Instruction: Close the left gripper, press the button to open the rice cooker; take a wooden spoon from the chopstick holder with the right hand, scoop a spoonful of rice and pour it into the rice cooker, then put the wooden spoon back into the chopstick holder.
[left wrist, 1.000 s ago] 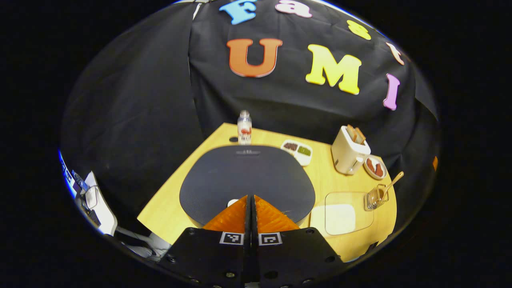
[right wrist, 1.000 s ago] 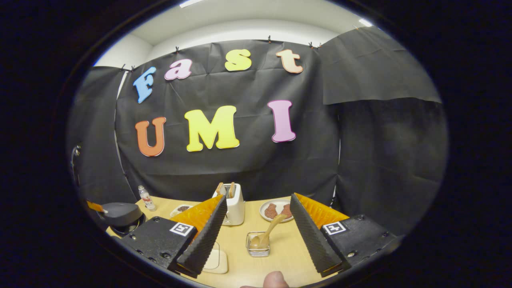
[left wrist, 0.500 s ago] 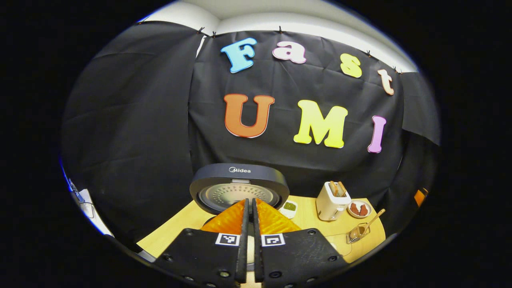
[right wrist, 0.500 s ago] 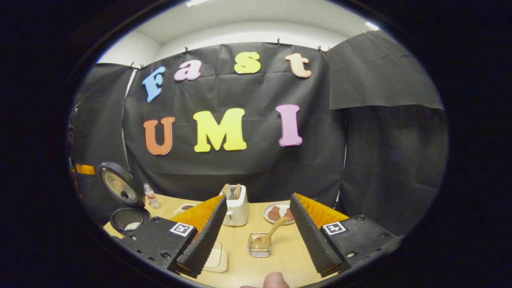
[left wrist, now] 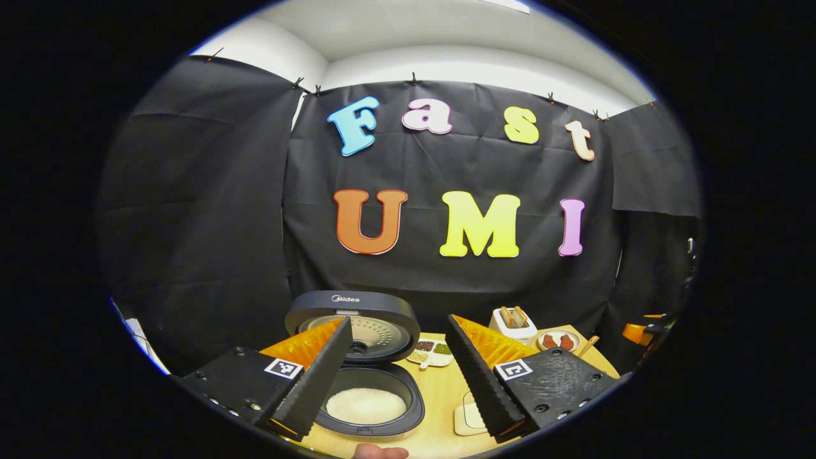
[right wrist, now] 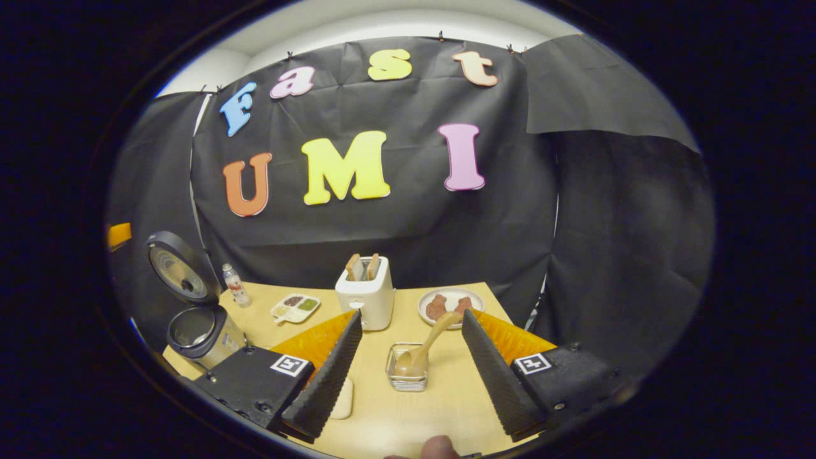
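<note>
The dark rice cooker stands open with its lid upright and white rice in the pot. My left gripper hovers open just before it, holding nothing. The cooker also sits at the far left of the right gripper view. A wooden spoon leans in the clear chopstick holder. My right gripper is open, its fingers on either side of the holder and a little short of it. A clear lidded dish of rice lies partly hidden behind its left finger.
On the wooden table stand a white toaster, a plate with brown pieces, a divided dish of beans and a small bottle. A thumb shows at the bottom edge. Black cloth walls the table in.
The cooker lid has sprung up. My left gripper has drawn back from the cooker and opened. My right gripper has tipped down slightly toward the spoon holder, staying open.
</note>
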{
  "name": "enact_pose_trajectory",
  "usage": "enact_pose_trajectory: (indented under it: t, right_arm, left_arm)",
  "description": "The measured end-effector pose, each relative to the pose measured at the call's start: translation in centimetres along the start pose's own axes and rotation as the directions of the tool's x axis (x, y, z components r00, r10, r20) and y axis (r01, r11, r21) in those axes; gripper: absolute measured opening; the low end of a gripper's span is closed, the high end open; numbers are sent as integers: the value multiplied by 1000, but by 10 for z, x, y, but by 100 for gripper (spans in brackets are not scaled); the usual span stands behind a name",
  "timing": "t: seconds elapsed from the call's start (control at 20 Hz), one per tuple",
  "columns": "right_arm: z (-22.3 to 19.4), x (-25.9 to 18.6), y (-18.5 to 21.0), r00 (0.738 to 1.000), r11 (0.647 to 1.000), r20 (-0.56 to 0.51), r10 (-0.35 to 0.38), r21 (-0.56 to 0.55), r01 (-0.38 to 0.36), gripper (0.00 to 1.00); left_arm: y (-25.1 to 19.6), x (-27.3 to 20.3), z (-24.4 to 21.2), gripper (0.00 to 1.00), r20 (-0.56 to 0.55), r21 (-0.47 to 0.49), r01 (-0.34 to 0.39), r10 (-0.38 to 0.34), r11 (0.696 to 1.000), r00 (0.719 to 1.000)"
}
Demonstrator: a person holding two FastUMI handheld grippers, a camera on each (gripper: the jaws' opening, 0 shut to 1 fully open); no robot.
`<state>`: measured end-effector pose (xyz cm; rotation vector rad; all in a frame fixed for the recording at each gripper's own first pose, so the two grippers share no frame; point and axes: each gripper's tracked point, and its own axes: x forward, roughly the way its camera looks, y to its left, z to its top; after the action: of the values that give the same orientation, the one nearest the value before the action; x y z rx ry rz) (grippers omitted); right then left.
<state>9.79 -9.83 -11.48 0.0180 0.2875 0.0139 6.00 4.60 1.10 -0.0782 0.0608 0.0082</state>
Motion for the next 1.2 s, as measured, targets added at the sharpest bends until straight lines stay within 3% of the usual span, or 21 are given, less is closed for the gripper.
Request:
enact_pose_trajectory:
  t: [0.2,0.35,0.5,0.55,0.65,0.7,0.85,0.95,1.1,1.2]
  right_arm:
    - [-34,52,-12,997,999,-67,43,25,-41,99]
    - [-63,96,-28,989,997,-143,42,72,-32,100]
    - [-92,137,-37,974,995,-223,40,96,-19,100]
    - [-99,147,-37,968,994,-246,52,106,-27,94]
    - [-112,164,-34,955,991,-281,89,120,-57,97]
    - [-118,171,-33,948,989,-302,105,135,-67,88]
    - [-127,186,-29,932,979,-331,149,184,-91,75]
    - [-130,193,-27,926,973,-336,173,206,-107,53]
    - [-131,196,-27,918,964,-347,190,243,-107,30]
    - [-130,191,-28,916,956,-353,189,281,-89,25]
  left_arm:
    - [-23,5,0,94,8,-2,23,-23,1000,1000]
    - [-42,17,-8,94,-20,17,35,-34,999,999]
    - [-62,34,-11,94,-39,21,46,-45,999,998]
    - [-68,40,-13,94,-47,21,45,-44,999,998]
    - [-75,52,-19,94,-67,18,36,-35,999,997]
    - [-78,58,-23,94,-78,17,28,-27,999,997]
    - [-84,66,-29,95,-107,13,2,0,1000,994]
    - [-87,68,-33,95,-119,12,-13,15,1000,993]
    - [-89,66,-36,95,-135,25,-23,27,999,990]
    - [-88,65,-33,94,-130,19,-25,28,1000,991]
